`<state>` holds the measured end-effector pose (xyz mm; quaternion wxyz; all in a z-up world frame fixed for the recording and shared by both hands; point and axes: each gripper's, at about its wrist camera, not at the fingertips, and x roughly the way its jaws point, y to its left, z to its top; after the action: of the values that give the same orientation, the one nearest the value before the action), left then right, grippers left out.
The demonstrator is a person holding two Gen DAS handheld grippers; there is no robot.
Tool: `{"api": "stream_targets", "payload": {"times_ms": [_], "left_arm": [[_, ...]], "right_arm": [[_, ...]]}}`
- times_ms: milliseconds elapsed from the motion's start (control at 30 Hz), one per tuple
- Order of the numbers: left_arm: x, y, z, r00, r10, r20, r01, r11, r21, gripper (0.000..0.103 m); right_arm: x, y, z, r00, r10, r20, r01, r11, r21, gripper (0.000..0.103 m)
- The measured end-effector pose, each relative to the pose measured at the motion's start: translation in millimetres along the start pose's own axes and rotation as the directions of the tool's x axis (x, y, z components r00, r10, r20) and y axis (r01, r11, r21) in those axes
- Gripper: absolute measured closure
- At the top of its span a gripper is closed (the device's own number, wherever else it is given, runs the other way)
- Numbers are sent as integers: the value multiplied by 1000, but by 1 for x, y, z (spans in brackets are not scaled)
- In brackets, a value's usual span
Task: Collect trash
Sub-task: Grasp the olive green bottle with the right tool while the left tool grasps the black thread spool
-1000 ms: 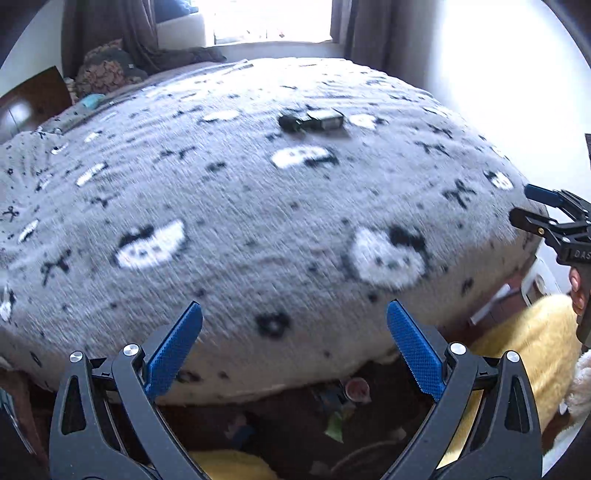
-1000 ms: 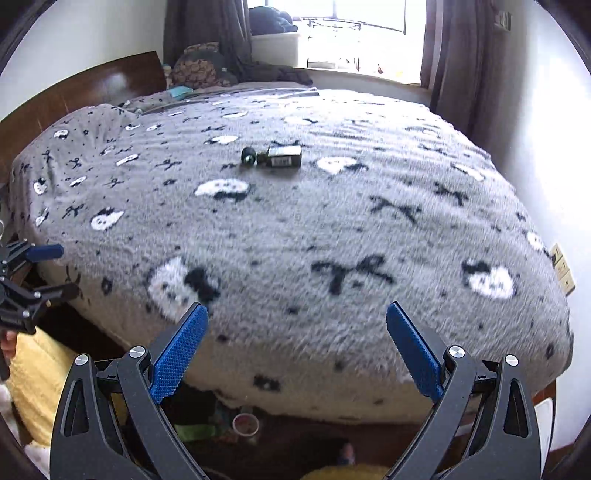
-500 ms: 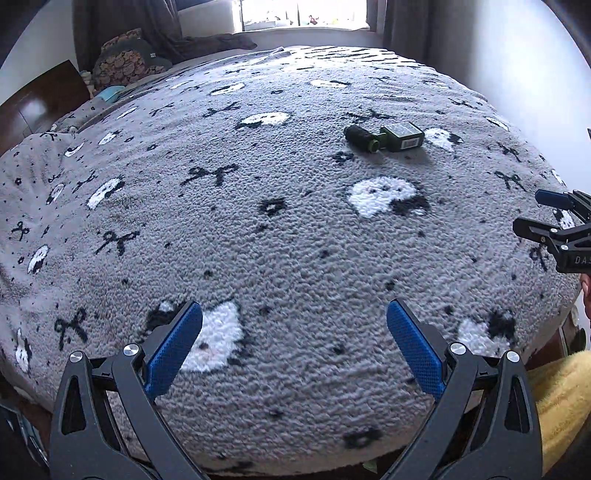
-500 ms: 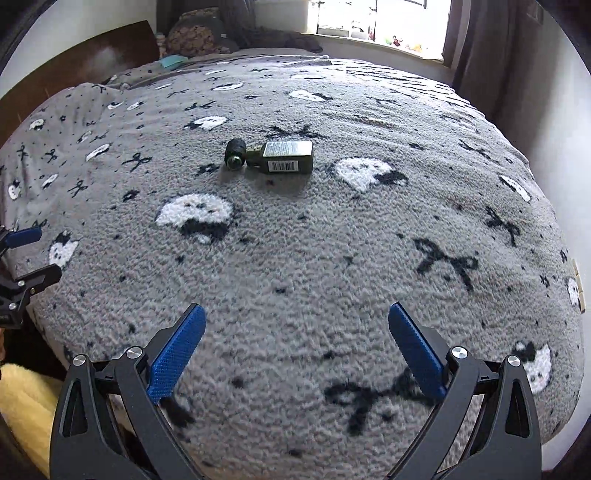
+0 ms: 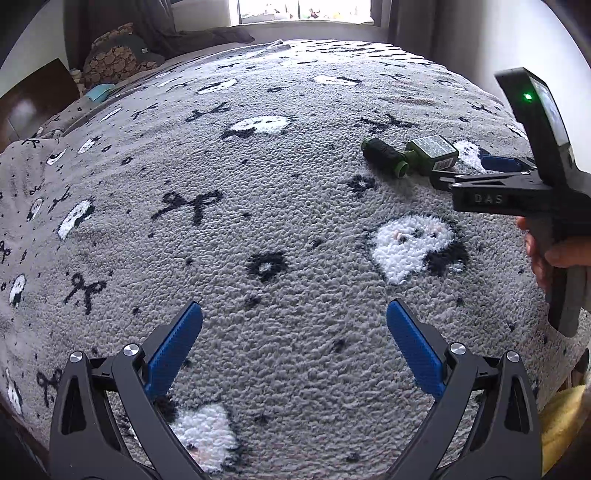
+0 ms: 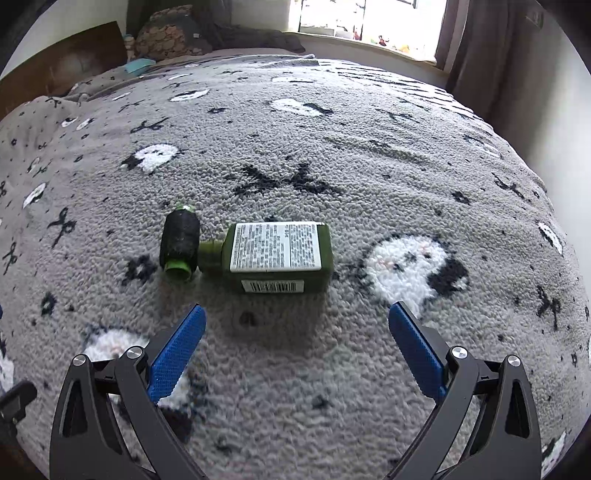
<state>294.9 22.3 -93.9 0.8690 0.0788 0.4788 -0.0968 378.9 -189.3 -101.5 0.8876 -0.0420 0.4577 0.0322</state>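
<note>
You held both the right gripper (image 6: pixel 295 332) and left gripper (image 5: pixel 294 332) wide apart, empty; the green bottle (image 6: pixel 277 254) lay just beyond the right one, on the blanket (image 6: pixel 369 166).

Colours as I log them, placed from the blanket (image 6: pixel 332 369):

- Blanket: grey fleece, patterned with black bows, small black flowers and white cat faces with black patches.
- Bottle (image 6: pixel 275 254), lying mid-blanket: dark green, white label with black print, white barcode strip on its side.
- Spool (image 6: pixel 180 243), touching the bottle's neck: black thread, bright green ends.
- My right gripper (image 6: pixel 295 332), near the bottle: black frame, blue pads, silver bolts.
- My left gripper (image 5: pixel 293 332): the same colours.
- Headboard (image 6: pixel 62 62), beyond the blanket: dark brown wood.
- Cushion (image 6: pixel 166 33), at the blanket's far end: brown scale pattern.
- Curtain (image 6: pixel 480 37): grey-brown.
</note>
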Motion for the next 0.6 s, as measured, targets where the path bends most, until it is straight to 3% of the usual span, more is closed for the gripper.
{"api": "stream_targets", "payload": {"times_ms": [200,300,433,600], "left_arm": [[13,-9,10,1000,3,-5,-3,1000,30,8],[19,-16,17,1000,2,-6,-2,999,44,8],[28,-27,28,1000,2,-4,-2,998,59,8],[38,-40,48,1000,10,16,-11,998,63,8]], "right_arm": [[29,7,20,1000,-17,-2,17,1000,-4,4],[39,5,27,1000,30,-3,-30,999,11,6],[43,0,32,998,69,-1,-69,997,21,34],[35,-12,34,998,69,6,-69,998,-3,34]]}}
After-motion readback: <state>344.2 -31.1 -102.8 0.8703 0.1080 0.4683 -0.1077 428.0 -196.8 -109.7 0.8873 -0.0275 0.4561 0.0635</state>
